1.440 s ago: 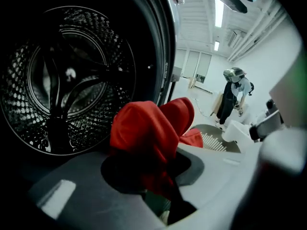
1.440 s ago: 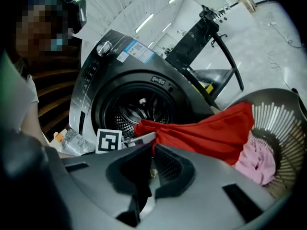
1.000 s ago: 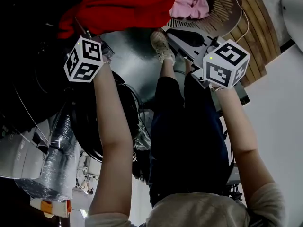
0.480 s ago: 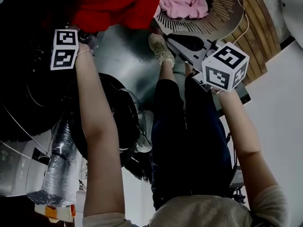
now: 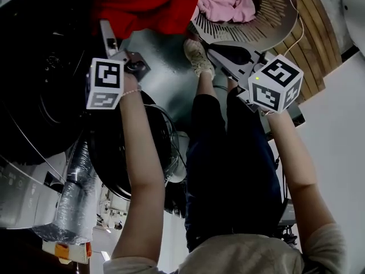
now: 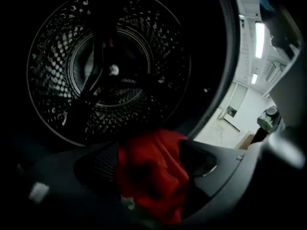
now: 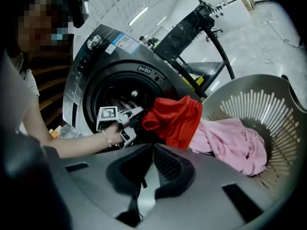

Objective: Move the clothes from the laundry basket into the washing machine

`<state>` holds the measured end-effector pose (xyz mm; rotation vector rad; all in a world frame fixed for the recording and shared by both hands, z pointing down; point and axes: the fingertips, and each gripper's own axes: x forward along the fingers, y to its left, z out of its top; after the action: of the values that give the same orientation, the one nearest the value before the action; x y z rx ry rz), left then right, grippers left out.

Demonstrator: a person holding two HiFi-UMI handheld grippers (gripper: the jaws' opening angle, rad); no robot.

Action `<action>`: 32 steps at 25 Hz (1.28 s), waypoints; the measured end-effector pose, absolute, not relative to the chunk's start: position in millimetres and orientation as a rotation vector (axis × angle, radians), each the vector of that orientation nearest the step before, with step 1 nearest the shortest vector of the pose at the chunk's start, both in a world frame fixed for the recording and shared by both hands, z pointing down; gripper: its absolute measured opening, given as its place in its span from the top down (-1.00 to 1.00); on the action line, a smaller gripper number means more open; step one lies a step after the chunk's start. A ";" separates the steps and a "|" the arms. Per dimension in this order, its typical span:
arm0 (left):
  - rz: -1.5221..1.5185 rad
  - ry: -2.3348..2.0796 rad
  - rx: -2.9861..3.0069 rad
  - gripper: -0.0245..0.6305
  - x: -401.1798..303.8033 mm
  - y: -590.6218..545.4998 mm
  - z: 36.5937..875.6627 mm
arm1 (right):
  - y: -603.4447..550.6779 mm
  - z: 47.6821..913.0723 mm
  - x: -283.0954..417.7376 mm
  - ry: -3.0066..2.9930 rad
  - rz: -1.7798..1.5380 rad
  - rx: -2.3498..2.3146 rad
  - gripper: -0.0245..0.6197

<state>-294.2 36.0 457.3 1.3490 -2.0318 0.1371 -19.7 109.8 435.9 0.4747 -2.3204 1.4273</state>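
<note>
Since a moment ago our left hand-held gripper (image 5: 121, 49) has drawn back a little from the cloth, and its jaws have just been opening. They now stand wide apart, with the red garment (image 6: 151, 176) lying loose between them, not pinched. Beyond it is the dark drum (image 6: 110, 71) of the washing machine (image 7: 91, 66). The red garment sits bunched at the door opening rather than deep inside, and part of it hangs outward toward the laundry basket (image 7: 268, 109). The pink garment (image 7: 230, 145) is in that basket, not yet moved. At the right, our right hand-held gripper (image 7: 152, 150) has its jaws together on nothing, near the basket. We judge the risk to be the red garment sliding back out over the door rim, or a fold snagging on a jaw as we withdraw.
</note>
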 end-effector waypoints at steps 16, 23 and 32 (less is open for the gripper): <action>0.823 -1.675 1.599 0.13 -155.4 32.7 578.7 | 116.2 453.7 -2.5 -2.285 1.454 0.504 0.86; 0.713 -2.023 1.402 0.81 -246.2 19.4 517.9 | 113.5 449.5 -5.2 -2.303 1.438 0.498 0.86; 0.693 -2.341 1.312 0.81 -348.2 -5.8 461.5 | 105.4 445.9 -15.0 -2.321 1.417 0.492 0.86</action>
<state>-348.2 -5.8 461.5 1.3118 -2.3411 0.6934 -15.0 105.4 445.9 0.4920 -2.3214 1.4166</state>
